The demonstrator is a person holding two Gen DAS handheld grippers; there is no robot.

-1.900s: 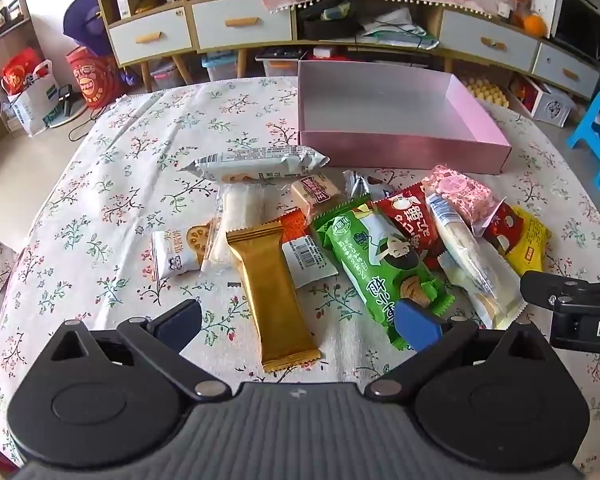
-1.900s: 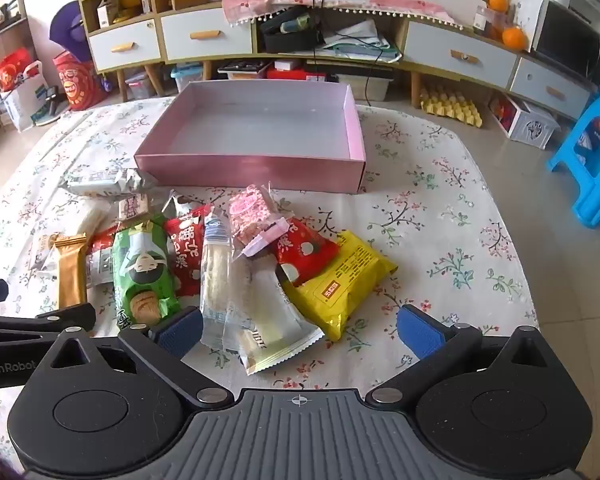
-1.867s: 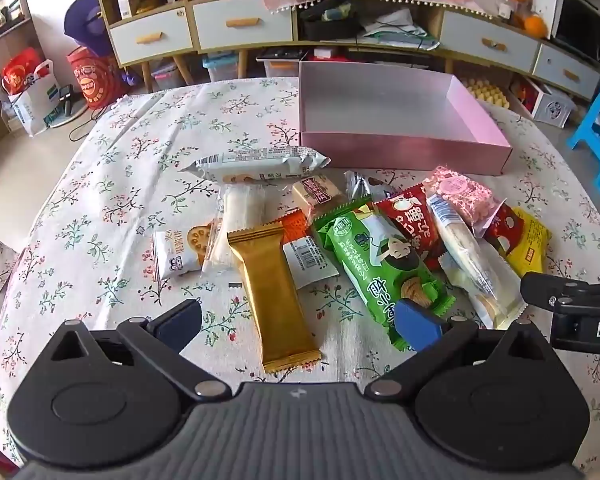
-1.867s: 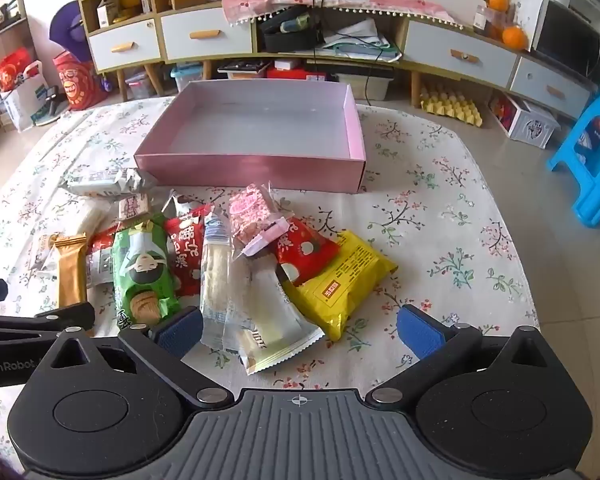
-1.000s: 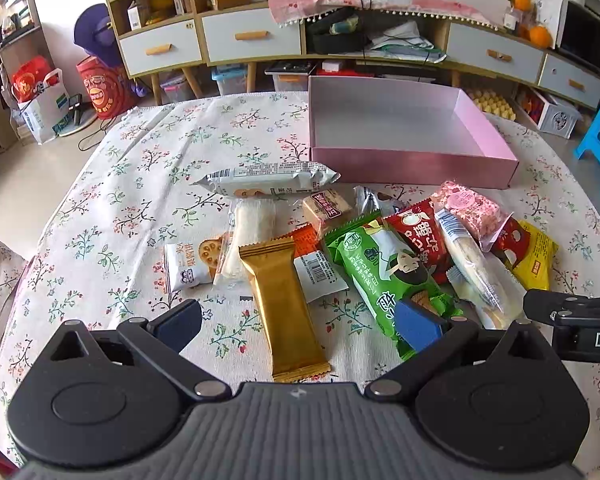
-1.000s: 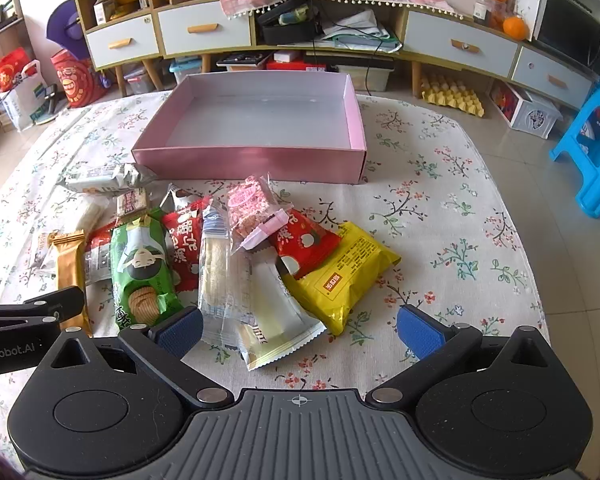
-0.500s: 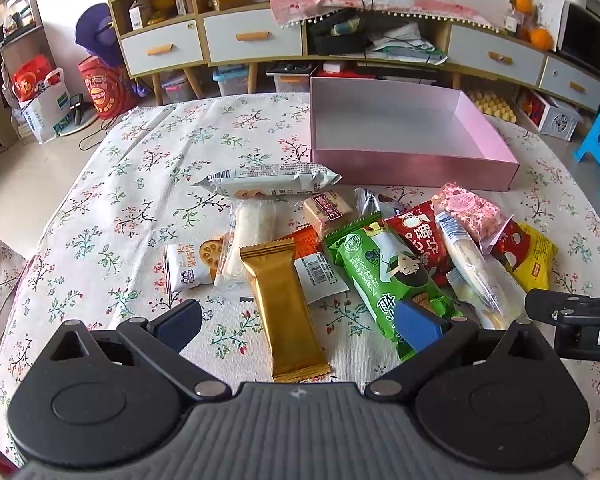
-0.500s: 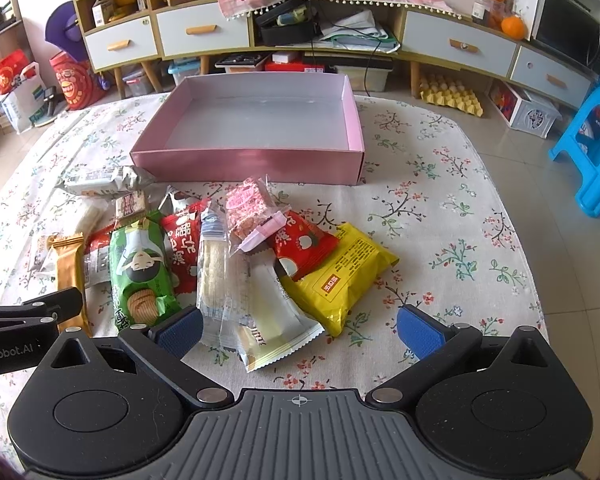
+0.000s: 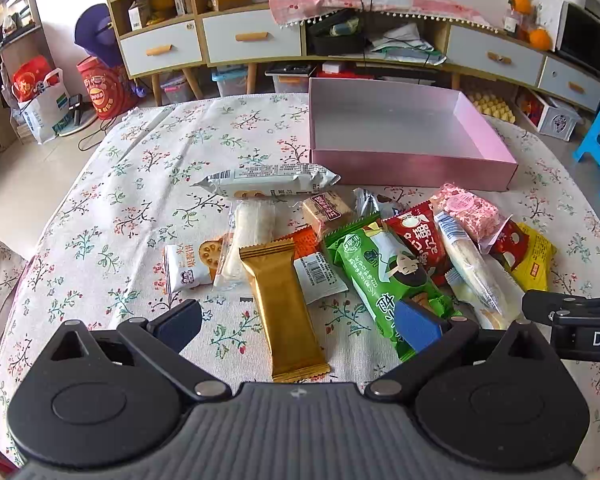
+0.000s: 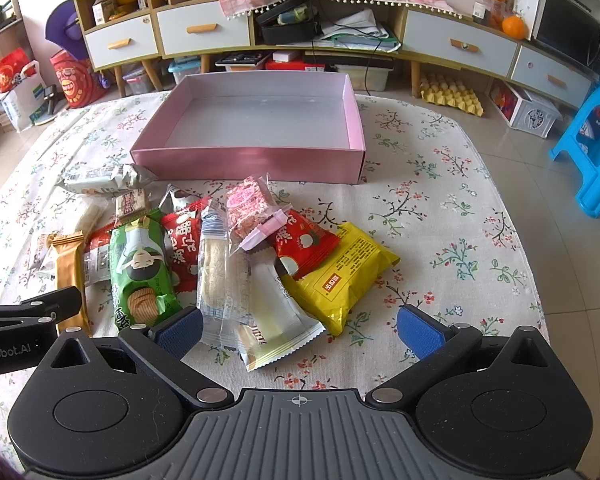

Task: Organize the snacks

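Several wrapped snacks lie in a loose pile on the flowered tablecloth. A gold bar, a green packet and a long white packet show in the left wrist view. A yellow packet, a pink packet and a clear-wrapped biscuit stick show in the right wrist view. An empty pink box stands behind the pile. My left gripper is open and empty over the gold bar's near end. My right gripper is open and empty near the pile's front.
Behind the table stand a low cabinet with drawers, bags on the floor and a blue stool at the right. The table's right edge drops to a tiled floor.
Both grippers have risen and drawn back slightly, so the table looks a little farther off. The snacks and box have not moved. Both grippers stay open.
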